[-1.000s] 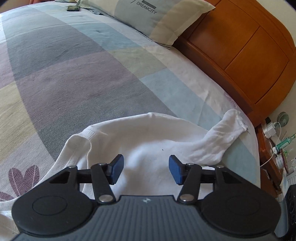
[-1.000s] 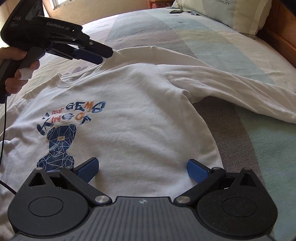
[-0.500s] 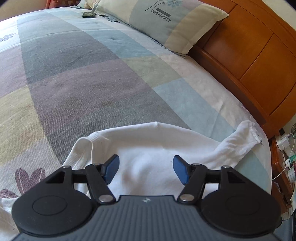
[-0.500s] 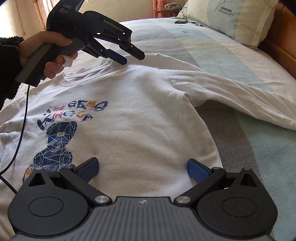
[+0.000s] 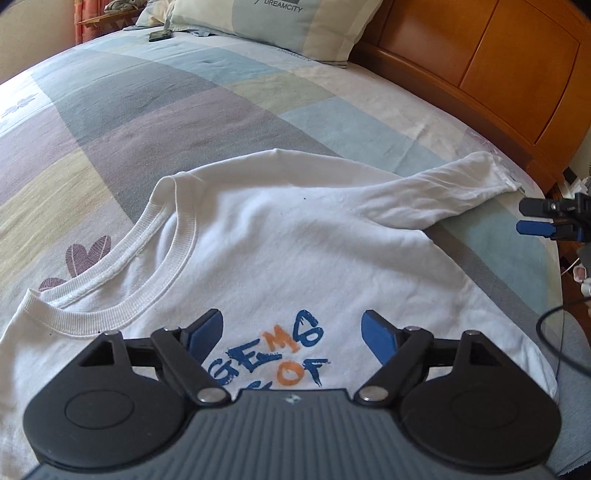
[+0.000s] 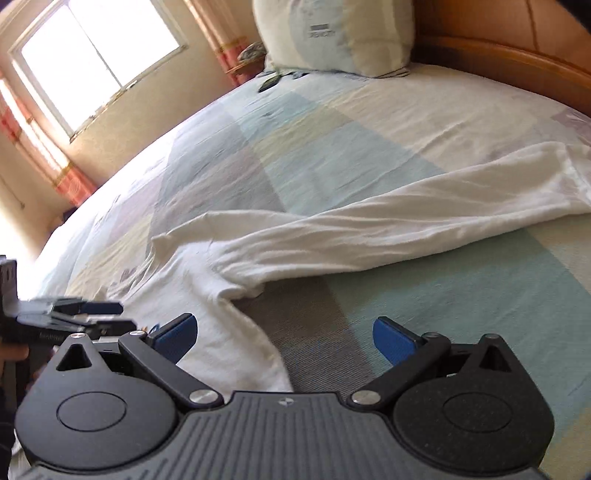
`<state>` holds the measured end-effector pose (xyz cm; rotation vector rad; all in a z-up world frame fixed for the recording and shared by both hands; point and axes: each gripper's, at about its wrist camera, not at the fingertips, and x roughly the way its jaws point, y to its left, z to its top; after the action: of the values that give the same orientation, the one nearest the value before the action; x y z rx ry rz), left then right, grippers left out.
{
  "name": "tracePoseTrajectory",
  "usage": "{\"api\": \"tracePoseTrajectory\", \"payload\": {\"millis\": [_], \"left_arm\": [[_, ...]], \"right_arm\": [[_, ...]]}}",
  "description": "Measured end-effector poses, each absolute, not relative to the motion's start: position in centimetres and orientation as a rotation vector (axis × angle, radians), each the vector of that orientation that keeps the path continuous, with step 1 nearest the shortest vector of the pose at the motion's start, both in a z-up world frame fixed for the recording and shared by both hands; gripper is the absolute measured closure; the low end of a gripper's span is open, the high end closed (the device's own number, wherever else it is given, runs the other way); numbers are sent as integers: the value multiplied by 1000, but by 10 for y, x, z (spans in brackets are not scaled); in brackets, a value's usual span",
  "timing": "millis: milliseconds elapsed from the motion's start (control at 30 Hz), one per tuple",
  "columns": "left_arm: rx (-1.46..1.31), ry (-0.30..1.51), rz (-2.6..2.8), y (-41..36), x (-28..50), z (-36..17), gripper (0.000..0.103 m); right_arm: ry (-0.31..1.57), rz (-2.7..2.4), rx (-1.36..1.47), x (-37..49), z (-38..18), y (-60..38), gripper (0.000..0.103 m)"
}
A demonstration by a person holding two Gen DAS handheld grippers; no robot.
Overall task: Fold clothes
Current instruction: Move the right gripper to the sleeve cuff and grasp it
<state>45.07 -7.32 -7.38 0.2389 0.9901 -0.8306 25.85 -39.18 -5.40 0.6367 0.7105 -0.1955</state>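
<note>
A white long-sleeved cotton sweatshirt (image 5: 303, 243) with blue and orange lettering on its chest is lying face up on a bed covered by a pastel patchwork bedspread (image 5: 155, 110) of grey, mauve, yellow and pale-blue blocks; its ribbed round collar (image 5: 122, 273) is lying to the left in the left wrist view, and one long sleeve (image 6: 369, 229) is stretching away toward the curved orange-brown wooden headboard (image 5: 498, 62), its cuff resting near the mattress edge.

The left gripper (image 5: 293, 332) is hovering above the printed chest, its blue-padded jaws opening, with nothing clamped between them and only the lettering showing in the gap below; the right gripper (image 6: 284, 338) is hanging over the sweatshirt's side edge, just below the armpit, its jaws standing wide apart and holding nothing, with white cloth under the left pad and bare grey-striped bedspread under the right one.

Each gripper is appearing at the edge of the other's view; a cream and pale-blue pillow (image 5: 280, 26) is leaning against the headboard, and a small dark flat object (image 5: 160, 35), too small to identify, is lying on the bedspread beside it; a bright window (image 6: 99, 59) with pink-trimmed curtains is showing beyond the bed in the right wrist view.
</note>
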Motion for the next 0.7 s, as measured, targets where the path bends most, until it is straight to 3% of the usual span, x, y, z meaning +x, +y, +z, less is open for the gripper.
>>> {"api": "tracePoseTrajectory", "payload": {"millis": [367,700], "left_arm": [[249,1007,-832,-84,442,-77,21],[237,1033,-820,-80,444,-86,21]], "right_arm": [[377,-413,1148,213,-119,-560,0],[209,-484,1153,229,-129,-594,2]]}}
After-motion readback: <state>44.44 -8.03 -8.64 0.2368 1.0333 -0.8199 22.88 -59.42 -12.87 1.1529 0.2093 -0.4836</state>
